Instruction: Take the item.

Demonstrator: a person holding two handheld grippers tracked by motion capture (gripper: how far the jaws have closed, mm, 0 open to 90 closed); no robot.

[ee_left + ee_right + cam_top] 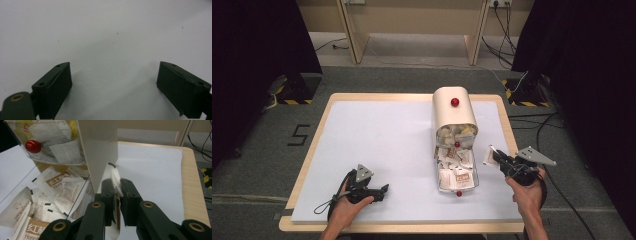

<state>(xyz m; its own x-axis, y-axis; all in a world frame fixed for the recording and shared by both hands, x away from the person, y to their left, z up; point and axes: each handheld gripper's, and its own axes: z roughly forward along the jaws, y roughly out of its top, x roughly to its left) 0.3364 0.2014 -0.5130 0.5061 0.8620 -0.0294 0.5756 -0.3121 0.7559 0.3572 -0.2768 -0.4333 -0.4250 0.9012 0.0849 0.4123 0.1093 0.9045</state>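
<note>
A cream box [451, 114] with a red knob [455, 102] on top stands at the table's right centre. Its front is open, and a clear tray [474, 181] full of white tea sachets [456, 172] lies in front of it. Just right of the tray, my right gripper [495, 156] is shut on one white sachet [488, 155]. In the right gripper view this sachet [115, 177] stands pinched between the jaws of the right gripper [117, 185], beside the box's cream wall [100, 152]. My left gripper [384, 189] rests open near the table's front left, nothing between its jaws [115, 85].
The white mat [382, 145] covers a wood-edged table [507, 125]. Loose sachets [53, 192] lie spread in the clear tray, with a red knob [33, 146] on the clear front above them. Cables and black stands sit on the floor beyond the table.
</note>
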